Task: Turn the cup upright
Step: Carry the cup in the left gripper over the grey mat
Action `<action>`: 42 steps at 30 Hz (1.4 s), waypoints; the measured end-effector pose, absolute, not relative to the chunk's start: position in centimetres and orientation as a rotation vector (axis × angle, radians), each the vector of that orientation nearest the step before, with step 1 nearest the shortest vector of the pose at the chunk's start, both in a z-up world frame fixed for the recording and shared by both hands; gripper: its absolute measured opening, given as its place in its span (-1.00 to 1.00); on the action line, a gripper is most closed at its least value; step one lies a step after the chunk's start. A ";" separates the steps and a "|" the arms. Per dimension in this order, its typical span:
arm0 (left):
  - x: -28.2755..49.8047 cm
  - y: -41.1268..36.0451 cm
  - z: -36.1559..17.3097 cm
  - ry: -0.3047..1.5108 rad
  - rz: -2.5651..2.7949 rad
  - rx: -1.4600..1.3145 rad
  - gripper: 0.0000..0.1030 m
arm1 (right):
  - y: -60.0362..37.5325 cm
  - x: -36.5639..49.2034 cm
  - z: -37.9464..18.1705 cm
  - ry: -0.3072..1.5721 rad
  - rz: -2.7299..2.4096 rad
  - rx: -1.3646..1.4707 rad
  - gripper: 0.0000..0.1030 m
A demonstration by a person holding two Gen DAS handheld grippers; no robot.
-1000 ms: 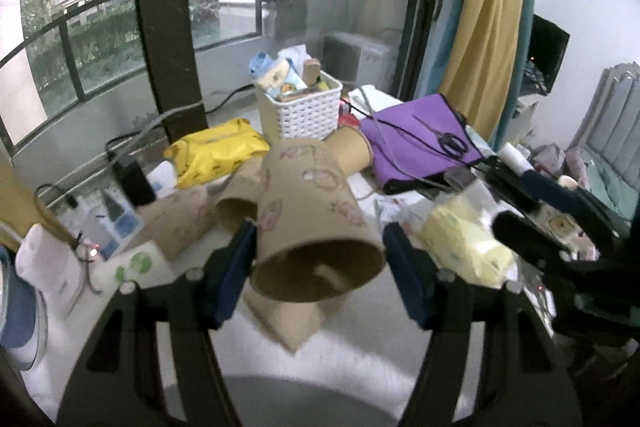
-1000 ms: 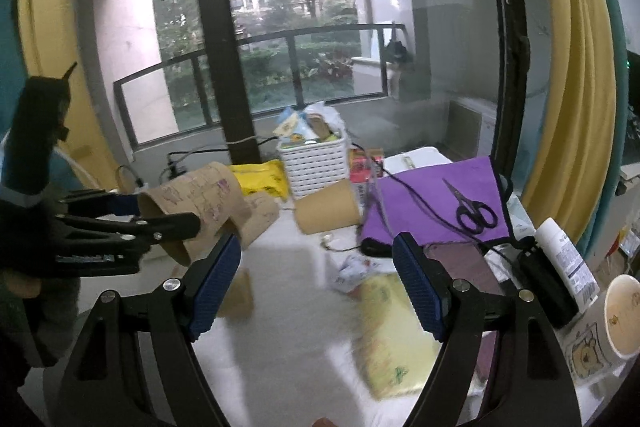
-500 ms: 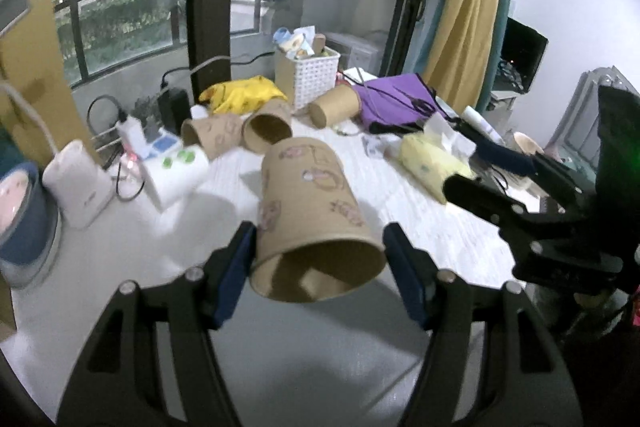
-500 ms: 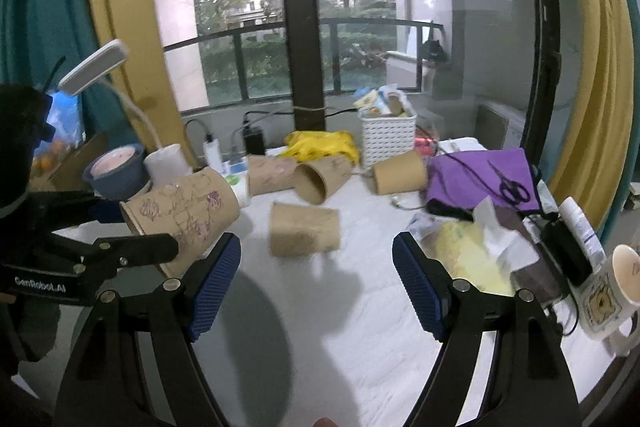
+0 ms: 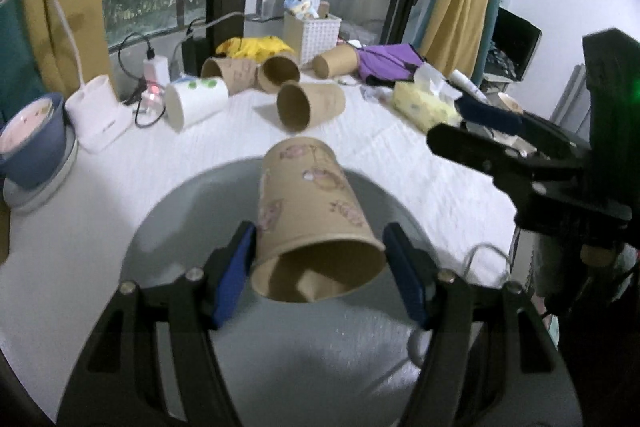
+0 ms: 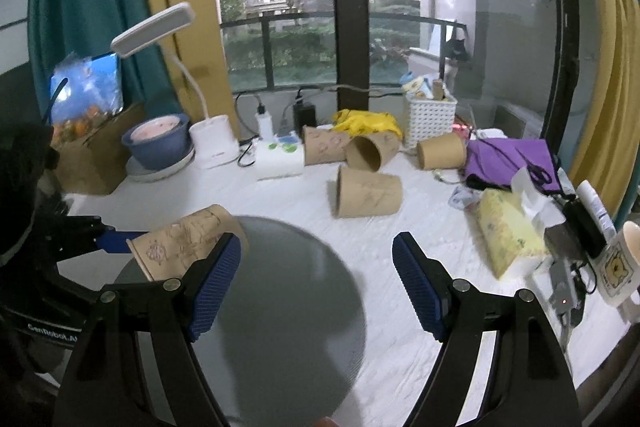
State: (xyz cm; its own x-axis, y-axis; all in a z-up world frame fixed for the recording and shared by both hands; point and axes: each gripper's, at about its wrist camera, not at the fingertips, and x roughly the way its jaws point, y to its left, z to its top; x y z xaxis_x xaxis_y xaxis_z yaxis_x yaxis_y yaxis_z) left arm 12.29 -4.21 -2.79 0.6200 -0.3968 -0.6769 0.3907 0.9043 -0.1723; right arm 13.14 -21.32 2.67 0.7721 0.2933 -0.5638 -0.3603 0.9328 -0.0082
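Left gripper [image 5: 318, 269] clamps a printed brown paper cup [image 5: 314, 215] near its rim, cup tilted w/ mouth toward the camera, above a round grey mat [image 6: 280, 291] on the white table [image 6: 404, 227]. Right gripper [image 6: 316, 279] has fingers wide apart, holding nothing, over same mat. Four more brown cups lie on their sides farther back, incl. nearest [image 6: 368, 191].
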 end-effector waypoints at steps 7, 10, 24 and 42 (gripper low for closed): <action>10.5 -3.4 -5.0 0.790 -0.509 0.026 0.29 | -20.1 11.6 0.9 0.628 0.373 -0.146 0.57; 10.8 -3.0 -5.8 0.802 -0.546 0.065 0.29 | -20.1 11.3 0.2 0.647 0.363 -0.147 0.57; 12.3 -3.1 -7.5 0.835 -0.626 0.155 0.39 | -19.2 11.1 -2.0 0.687 0.382 -0.164 0.57; 10.0 -1.2 -5.9 0.802 -0.593 0.030 0.74 | -16.9 11.4 -2.0 0.638 0.682 -0.484 0.57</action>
State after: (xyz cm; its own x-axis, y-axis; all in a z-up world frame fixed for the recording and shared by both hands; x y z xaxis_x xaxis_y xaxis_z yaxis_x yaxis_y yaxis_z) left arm 9.99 -1.21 -5.86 0.5425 -0.4886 -0.6833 0.5107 0.8377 -0.1935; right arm 11.43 -16.87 -2.04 0.6024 0.4220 -0.6775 -0.7038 0.6812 -0.2014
